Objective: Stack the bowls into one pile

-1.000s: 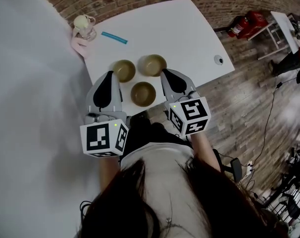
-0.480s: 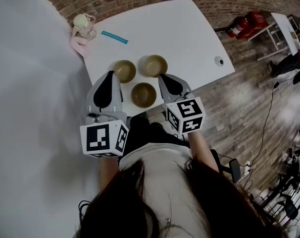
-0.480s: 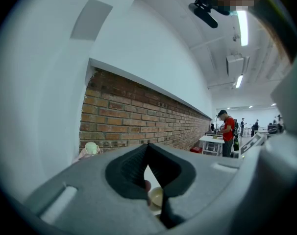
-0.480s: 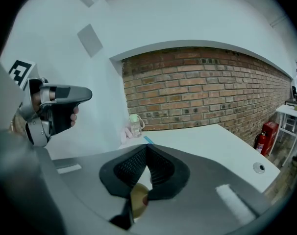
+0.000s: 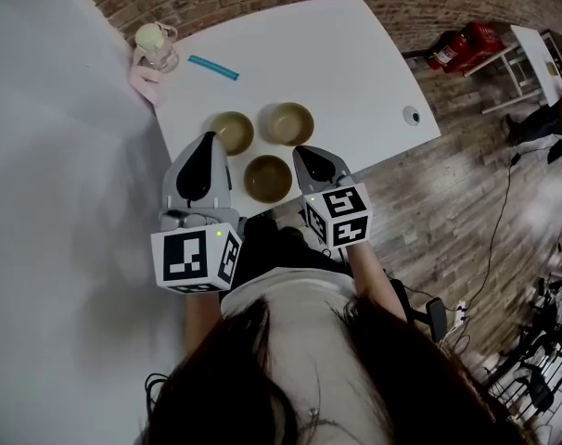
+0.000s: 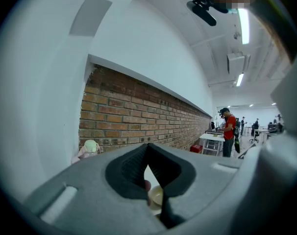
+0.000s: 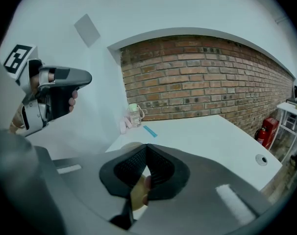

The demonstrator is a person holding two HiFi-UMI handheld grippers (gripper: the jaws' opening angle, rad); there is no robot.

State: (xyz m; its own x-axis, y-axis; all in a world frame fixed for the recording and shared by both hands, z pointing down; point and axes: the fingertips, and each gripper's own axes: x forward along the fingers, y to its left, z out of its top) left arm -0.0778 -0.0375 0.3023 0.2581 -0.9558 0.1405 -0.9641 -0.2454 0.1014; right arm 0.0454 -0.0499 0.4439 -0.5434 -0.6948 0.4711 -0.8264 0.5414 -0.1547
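Observed on white table (image 5: pixel 355 54): far-left bowl (image 5: pixel 232 132), far-right bowl (image 5: pixel 288 122), near bowl (image 5: pixel 268 178), all unstacked. Noted either side of near bowl: left gripper (image 5: pixel 206 142), right gripper (image 5: pixel 306 153).

Three bowls stand on the tabletop (image 5: pixel 355 54), toward its near-left corner. The left bowl (image 5: pixel 233 131) and the right bowl (image 5: pixel 288 122) stand side by side, close but apart. The third bowl (image 5: pixel 268 177) stands before them, between the two, just beside the near edge. The left gripper (image 5: pixel 207 141) is left of the third bowl and the right gripper (image 5: pixel 305 152) is right of it. A cup (image 5: pixel 154 47) stands at the far-left corner, with a strip (image 5: pixel 213 69) just to its right. A small disc (image 5: pixel 410 114) lies near the near-right corner.
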